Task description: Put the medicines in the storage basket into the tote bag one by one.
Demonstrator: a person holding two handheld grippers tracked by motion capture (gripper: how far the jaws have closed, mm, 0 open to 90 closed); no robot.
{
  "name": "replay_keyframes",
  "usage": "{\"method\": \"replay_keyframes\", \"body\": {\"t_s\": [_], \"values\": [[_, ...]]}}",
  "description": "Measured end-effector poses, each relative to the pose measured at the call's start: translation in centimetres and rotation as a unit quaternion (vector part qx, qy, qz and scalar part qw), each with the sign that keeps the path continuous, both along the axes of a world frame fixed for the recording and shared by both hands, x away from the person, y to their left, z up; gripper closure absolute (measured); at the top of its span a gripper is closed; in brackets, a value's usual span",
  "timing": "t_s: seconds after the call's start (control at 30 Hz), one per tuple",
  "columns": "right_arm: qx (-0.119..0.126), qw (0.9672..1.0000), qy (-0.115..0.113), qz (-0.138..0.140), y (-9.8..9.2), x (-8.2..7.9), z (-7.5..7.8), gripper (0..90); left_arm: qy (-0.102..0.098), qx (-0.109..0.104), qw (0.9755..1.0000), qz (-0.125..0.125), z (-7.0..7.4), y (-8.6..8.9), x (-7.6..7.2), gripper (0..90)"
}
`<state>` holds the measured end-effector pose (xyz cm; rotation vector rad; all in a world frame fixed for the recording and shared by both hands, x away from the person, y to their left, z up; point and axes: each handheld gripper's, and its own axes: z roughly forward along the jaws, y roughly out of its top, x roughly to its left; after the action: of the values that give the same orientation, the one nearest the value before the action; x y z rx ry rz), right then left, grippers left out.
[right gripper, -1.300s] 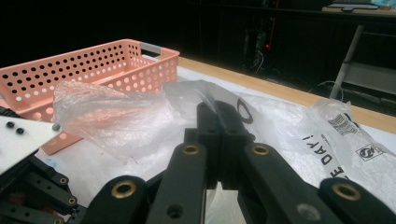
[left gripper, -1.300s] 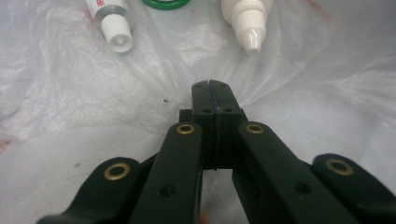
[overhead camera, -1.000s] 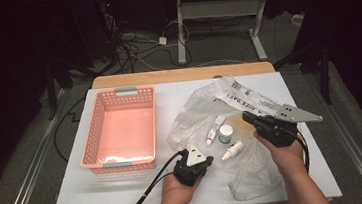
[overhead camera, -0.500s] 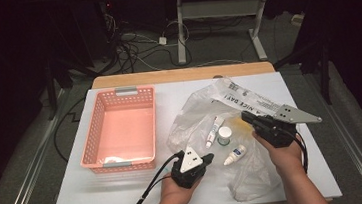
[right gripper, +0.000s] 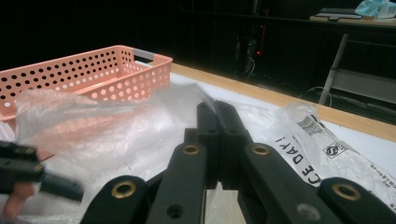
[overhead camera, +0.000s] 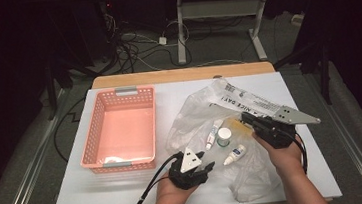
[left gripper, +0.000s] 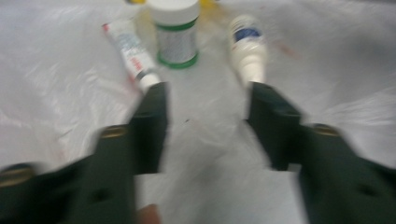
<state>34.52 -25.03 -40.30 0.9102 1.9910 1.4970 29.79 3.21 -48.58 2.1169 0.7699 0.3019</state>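
A white table top [overhead camera: 127, 192] fills the lower half of the frame, a strip of pale wood edge [overhead camera: 181, 75] showing along its far side. Beyond it the room lies in near darkness. A grey floor [overhead camera: 29, 162] flanks the table at left and right. At upper centre, a tangle of cables [overhead camera: 136, 46] sprawls on the floor beside the white legs of a second desk [overhead camera: 180, 26], whose frame crosses toward the upper right.
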Motion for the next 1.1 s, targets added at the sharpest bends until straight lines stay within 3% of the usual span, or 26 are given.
{"method": "replay_keyframes", "body": {"t_s": [0.03, 0.07, 0.1, 0.13, 0.2, 0.27, 0.33, 0.43, 0.63, 0.83, 0.93, 1.1], "values": [[0.001, 1.0000, -0.001, 0.001, 0.0, 0.0, 0.0, 90.0, 0.029, 0.023, 0.9993, 0.007, -0.3, -0.4, 0.5, 17.7], [0.002, 1.0000, -0.001, 0.002, 0.0, -0.1, 0.1, 90.0, 0.049, 0.041, 0.9979, 0.004, -0.4, -0.7, 1.0, 12.3], [0.002, 1.0000, -0.001, 0.003, 0.0, -0.1, 0.1, 90.0, 0.070, 0.058, 0.9959, -0.004, -0.6, -1.1, 1.3, 14.7], [0.001, 1.0000, -0.002, 0.003, 0.1, -0.1, 0.1, 90.0, 0.067, 0.068, 0.9954, -0.006, -0.6, -1.3, 1.3, 17.4], [-0.001, 1.0000, 0.002, 0.003, 0.1, -0.1, -0.1, 90.0, 0.063, 0.060, 0.9962, -0.005, -0.6, -1.2, 1.4, 22.9], [-0.001, 1.0000, 0.003, 0.004, 0.1, -0.1, -0.1, 90.0, 0.046, 0.057, 0.9969, -0.030, -0.5, -1.3, 0.9, 48.9], [-0.003, 1.0000, 0.004, 0.004, 0.2, -0.2, -0.1, 90.0, 0.030, 0.064, 0.9957, -0.060, -0.5, -1.6, 0.5, 70.9], [-0.004, 1.0000, 0.005, 0.005, 0.3, -0.3, -0.1, 90.0, 0.037, 0.058, 0.9959, -0.058, -0.5, -1.5, 0.7, 88.1], [-0.003, 1.0000, 0.007, 0.000, 0.0, -0.5, -0.2, 90.0, 0.018, 0.060, 0.9967, -0.051, -0.5, -1.4, 0.2, 88.5], [0.000, 1.0000, 0.004, -0.005, -0.5, -0.6, -0.2, 90.0, -0.010, 0.019, 0.9992, -0.035, -0.2, -0.5, -0.3, 88.4], [0.003, 1.0000, 0.000, -0.008, -0.6, -0.7, -0.1, 90.0, -0.033, 0.011, 0.9988, -0.034, 0.0, -0.5, -0.6, 88.4], [0.003, 0.9999, -0.005, -0.009, -0.7, -0.7, 0.0, 90.0, -0.056, -0.008, 0.9979, -0.032, 0.8, -0.4, -0.8, 88.4]]}}
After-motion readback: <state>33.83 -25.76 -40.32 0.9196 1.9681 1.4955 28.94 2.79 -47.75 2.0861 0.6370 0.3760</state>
